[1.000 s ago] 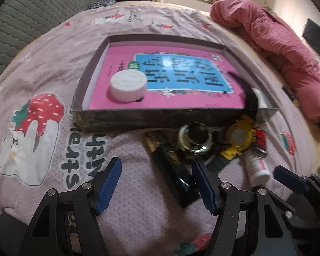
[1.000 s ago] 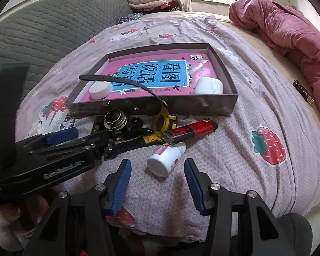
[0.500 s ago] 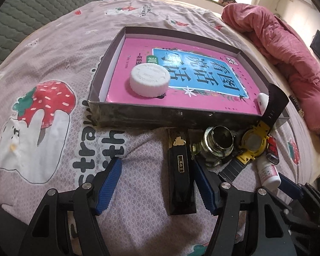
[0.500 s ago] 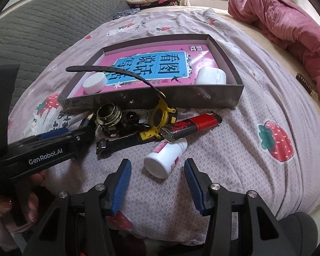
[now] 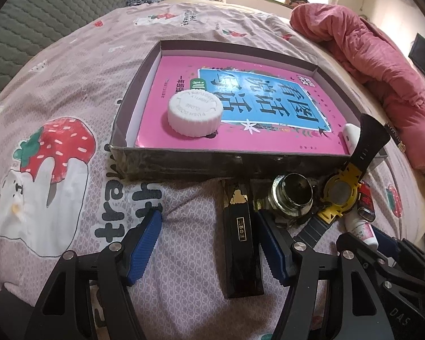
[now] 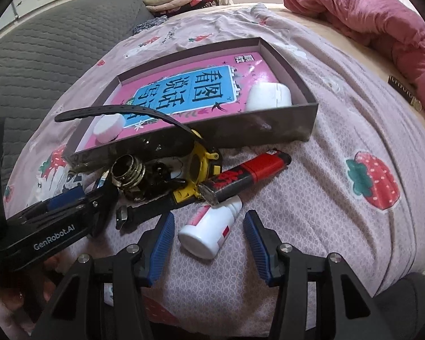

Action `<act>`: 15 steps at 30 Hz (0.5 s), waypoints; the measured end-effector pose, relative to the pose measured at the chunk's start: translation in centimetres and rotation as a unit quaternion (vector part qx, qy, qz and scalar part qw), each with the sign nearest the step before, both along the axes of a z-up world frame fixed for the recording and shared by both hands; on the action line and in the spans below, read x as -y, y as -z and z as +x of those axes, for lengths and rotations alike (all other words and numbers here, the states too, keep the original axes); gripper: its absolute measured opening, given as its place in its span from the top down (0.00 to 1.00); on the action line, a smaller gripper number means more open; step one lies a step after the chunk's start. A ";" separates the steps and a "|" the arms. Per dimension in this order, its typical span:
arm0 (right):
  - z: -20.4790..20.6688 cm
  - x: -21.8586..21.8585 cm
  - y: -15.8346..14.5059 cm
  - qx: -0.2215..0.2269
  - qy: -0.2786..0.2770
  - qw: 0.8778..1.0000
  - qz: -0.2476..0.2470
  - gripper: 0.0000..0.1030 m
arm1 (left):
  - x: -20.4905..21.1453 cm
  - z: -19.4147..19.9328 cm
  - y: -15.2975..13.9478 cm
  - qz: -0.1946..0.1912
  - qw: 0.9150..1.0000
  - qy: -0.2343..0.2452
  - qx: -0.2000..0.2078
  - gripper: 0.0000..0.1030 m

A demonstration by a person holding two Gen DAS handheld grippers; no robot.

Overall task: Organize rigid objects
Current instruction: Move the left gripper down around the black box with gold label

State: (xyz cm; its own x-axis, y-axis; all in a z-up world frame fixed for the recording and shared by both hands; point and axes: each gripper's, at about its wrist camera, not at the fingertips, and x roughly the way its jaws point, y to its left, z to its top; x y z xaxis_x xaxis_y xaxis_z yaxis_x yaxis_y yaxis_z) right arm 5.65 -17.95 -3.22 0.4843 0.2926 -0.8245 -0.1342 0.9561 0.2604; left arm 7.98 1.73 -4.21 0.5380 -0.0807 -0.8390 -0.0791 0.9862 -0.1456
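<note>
Two hand-held grippers hovered over a heap of small hard objects on a strawberry-print bedspread [image 6: 340, 130], just in front of a shallow grey box [image 5: 184, 164] lined with a pink book. The right gripper [image 6: 209, 233] had its blue pads apart on either side of a small white bottle [image 6: 209, 231] that lay on its side, the pads not touching it. The left gripper [image 5: 209, 243] also stood wide, with a long black case [image 5: 242, 240] lying just inside its right-hand pad; whether that pad touched the case could not be told.

The bottle looked light, stiff and smooth, likely to roll or squirt out of a careless pinch, so a hold across the middle of its round body seemed safest. The case looked rigid and flat-sided, best taken across its narrow width near mid-length. Beside the box's front wall lay a yellow watch [image 6: 202, 167], whose floppy black strap hung over the wall, a red and black lighter [image 6: 252, 171] and a glass jar [image 5: 293, 192]. Inside the box already sat a white cap [image 5: 195, 116] and a white case [image 6: 269, 95].
</note>
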 end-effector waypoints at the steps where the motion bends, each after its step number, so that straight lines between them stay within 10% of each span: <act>1: 0.0 0.1 0.0 -0.001 0.001 1.000 0.003 0.50 | 0.0 0.0 0.0 -0.001 1.000 0.000 0.000 0.32; 15: 0.0 1.9 -0.1 0.002 0.032 0.999 -0.002 0.58 | 0.0 0.2 0.0 0.001 1.000 0.002 0.005 0.32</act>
